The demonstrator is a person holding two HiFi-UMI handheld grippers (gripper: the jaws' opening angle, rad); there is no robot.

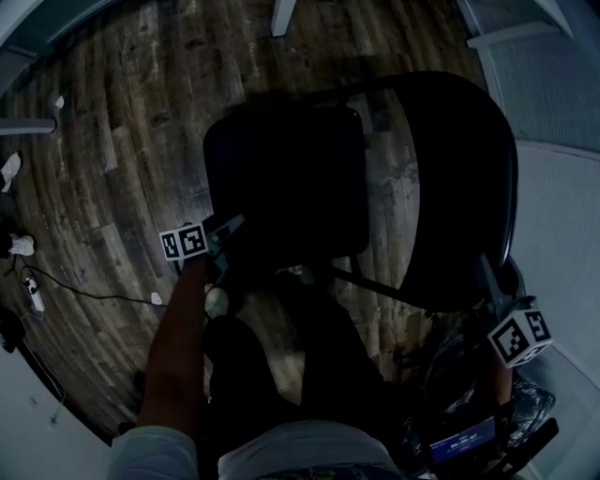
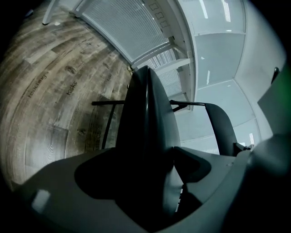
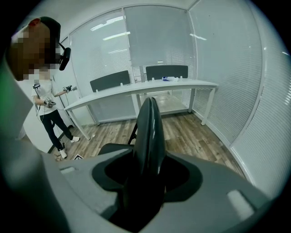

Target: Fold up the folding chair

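A black folding chair stands open on the wood floor; in the head view its seat [image 1: 281, 178] lies left of its rounded backrest [image 1: 459, 187]. My left gripper [image 1: 230, 232] is at the seat's near left edge. In the left gripper view the seat [image 2: 145, 118] runs edge-on between the wide-spread jaws of the left gripper [image 2: 152, 182], and I see no pad pressing on it. My right gripper [image 1: 502, 298] is at the backrest's near right edge. In the right gripper view the backrest [image 3: 148, 132] fills the gap of the right gripper [image 3: 145, 182], which is shut on it.
A thin cable [image 1: 84, 291] trails over the floor at the left. A long white desk [image 3: 145, 86] with two dark chairs behind it runs along the glass walls. A second person [image 3: 47, 113] stands near the desk's left end. A white table leg [image 1: 281, 14] is beyond the chair.
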